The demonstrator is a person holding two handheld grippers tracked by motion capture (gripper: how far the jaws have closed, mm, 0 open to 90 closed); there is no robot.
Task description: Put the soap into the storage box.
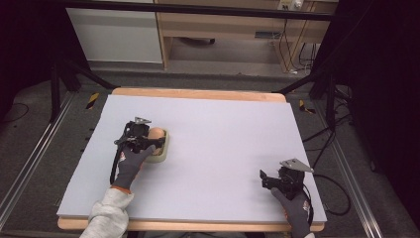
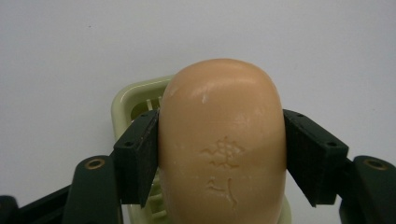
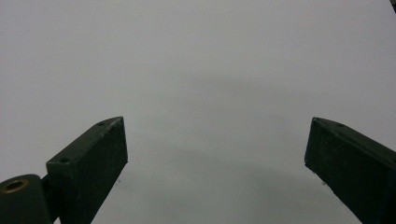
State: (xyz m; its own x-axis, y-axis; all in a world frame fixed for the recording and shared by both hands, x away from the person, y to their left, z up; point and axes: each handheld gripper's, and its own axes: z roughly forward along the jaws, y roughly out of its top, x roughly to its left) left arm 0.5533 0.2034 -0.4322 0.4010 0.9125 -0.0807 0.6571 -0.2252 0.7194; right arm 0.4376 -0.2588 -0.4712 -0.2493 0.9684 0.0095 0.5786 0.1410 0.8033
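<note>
We work over a broad table (image 1: pixel 223 163) topped with a smooth, matte, pale lavender-grey sheet, its wooden edge showing at the far and near sides. On its left half sits a soap dish (image 1: pixel 163 151), pale green plastic, rounded at the corners, with slats in its floor that show in the left gripper view (image 2: pixel 135 100).

Our left gripper (image 1: pixel 148 141) is at that dish, and its jaws pinch a bar of soap (image 2: pixel 222 144) across its width, pads flat against both long sides. The bar is peach-coloured, oval and pillow-shaped, waxy and faintly sheened, with a small emblem pressed into its top face. It hangs directly above the dish; we cannot tell whether its underside touches the slats.

Our right gripper (image 1: pixel 270 179) rests well apart at the near right of the table, jaws spread wide over bare sheet (image 3: pixel 210 93), holding nothing.

We judge the step in hand to be moving the soap at the dish, either seating or lifting it. The next move calls for a steady, level hand and modest pressure, since a waxy bar could slip or dent.
</note>
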